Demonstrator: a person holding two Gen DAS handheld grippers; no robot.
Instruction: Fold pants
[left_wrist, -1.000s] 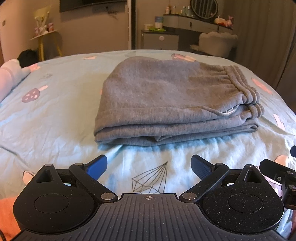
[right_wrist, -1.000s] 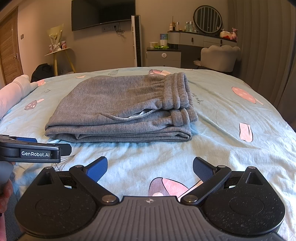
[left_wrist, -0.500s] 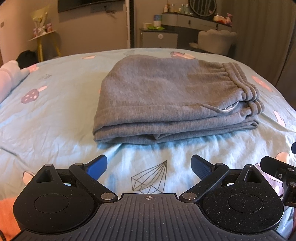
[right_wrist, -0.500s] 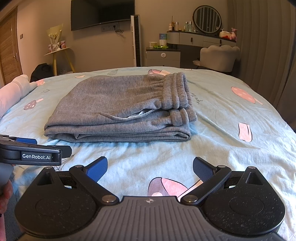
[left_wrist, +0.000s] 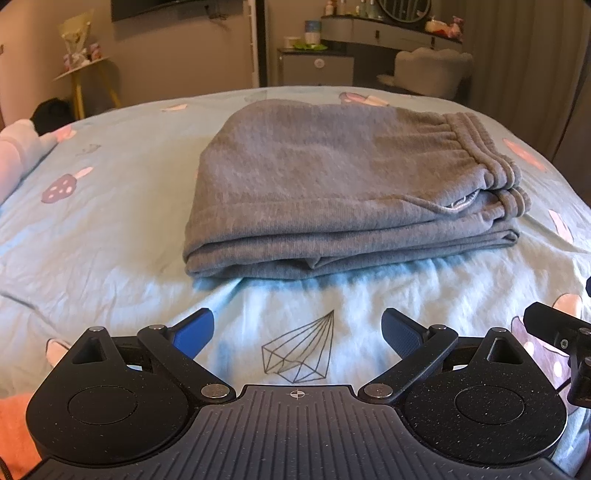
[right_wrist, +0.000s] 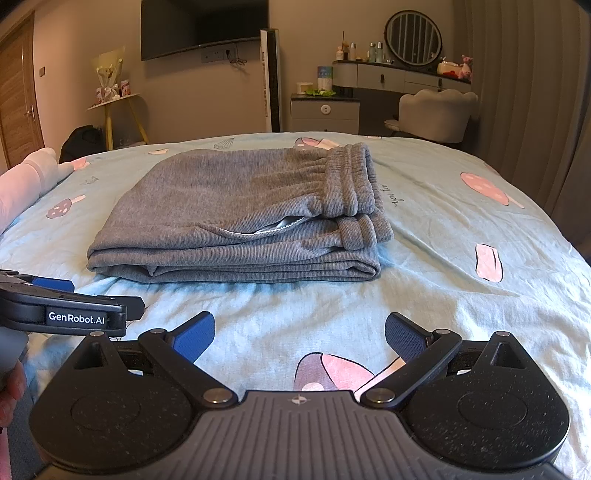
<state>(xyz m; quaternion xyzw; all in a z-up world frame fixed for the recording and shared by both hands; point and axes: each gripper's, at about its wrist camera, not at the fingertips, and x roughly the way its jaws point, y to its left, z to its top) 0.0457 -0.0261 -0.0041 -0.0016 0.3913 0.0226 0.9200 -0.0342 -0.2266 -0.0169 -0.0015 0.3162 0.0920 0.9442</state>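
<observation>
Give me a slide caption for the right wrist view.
Grey sweatpants lie folded on the blue bedsheet; open right tool holds nothing.

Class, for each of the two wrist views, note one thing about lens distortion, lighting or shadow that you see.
Left wrist view: the bed bulges into a dome from the fisheye lens, the corners go dark, and the folded pants cast a soft shadow on the sheet in front. Right wrist view: the door and curtain bow inward; the room behind is dim while the sheet is brightly lit.
</observation>
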